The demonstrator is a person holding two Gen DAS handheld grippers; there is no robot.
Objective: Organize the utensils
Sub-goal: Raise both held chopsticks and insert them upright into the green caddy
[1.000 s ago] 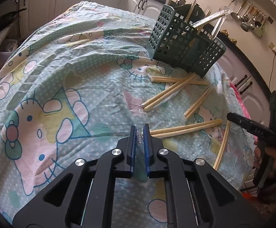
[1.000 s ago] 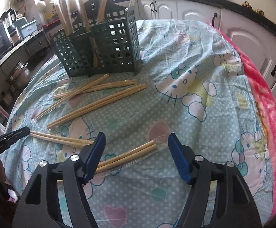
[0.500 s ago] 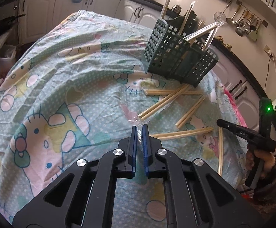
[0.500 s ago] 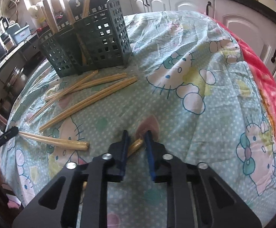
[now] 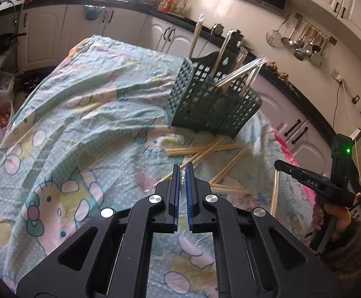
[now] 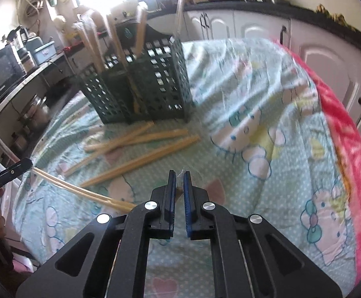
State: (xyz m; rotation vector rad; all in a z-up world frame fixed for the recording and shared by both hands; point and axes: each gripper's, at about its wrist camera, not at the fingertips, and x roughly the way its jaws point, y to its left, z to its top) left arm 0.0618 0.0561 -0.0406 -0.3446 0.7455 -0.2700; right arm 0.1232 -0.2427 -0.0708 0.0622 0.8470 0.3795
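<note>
A dark green slotted utensil holder [image 5: 212,104] stands on the table with several wrapped chopstick pairs upright in it; it also shows in the right wrist view [image 6: 140,87]. More wrapped chopstick pairs [image 6: 140,154] lie loose in front of it. My left gripper [image 5: 183,171] is shut on the clear wrapper end of a chopstick pair [image 6: 81,191], lifted off the cloth. My right gripper [image 6: 179,175] is shut on another wrapped chopstick pair [image 5: 275,193], whose wrapper tip shows between the jaws.
The table wears a Hello Kitty cloth [image 5: 81,136] with a pink blanket [image 6: 342,136] at its right edge. White kitchen cabinets [image 6: 329,57] and counters ring the table. Ladles hang on the wall [image 5: 302,42].
My right gripper closed on a chopstick pair and lifted it. Both grippers have risen from the cloth with their pairs, and the views now tilt up toward the holder.
</note>
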